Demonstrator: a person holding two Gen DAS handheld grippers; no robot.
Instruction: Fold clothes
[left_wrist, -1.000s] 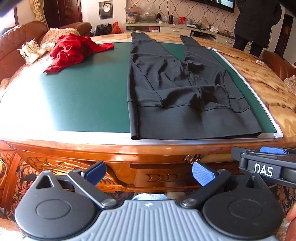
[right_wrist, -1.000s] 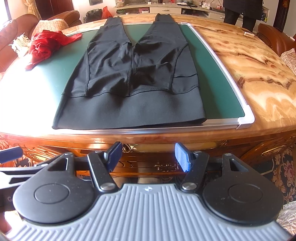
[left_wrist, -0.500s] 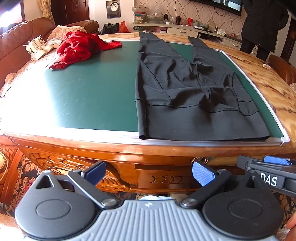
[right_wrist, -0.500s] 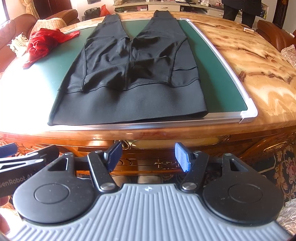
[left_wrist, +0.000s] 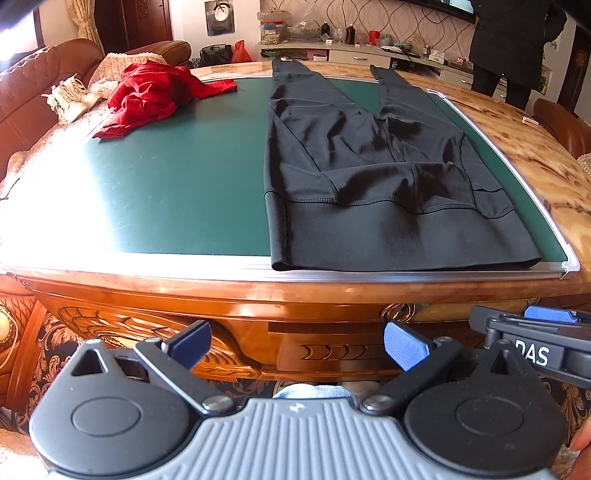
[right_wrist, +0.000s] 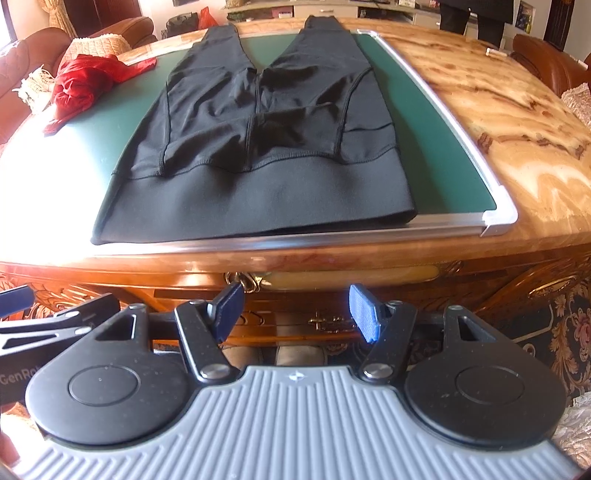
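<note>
Pre-grasp step: black leggings (right_wrist: 258, 147) lie flat on green counter (left_wrist: 177, 184), waistband at near edge; L claw (left_wrist: 297, 341) & R claw (right_wrist: 295, 310) both released, empty, next must reach waistband corners.

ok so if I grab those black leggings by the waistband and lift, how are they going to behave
The black leggings will probably go limp: thin cloth lying flat with soft creases near the crotch. The wide waistband looks doubled and thicker, so it should give a firmer pinch. The fabric has a slight sheen, so it may slide easily over the green mat, the legs trailing behind.
</note>
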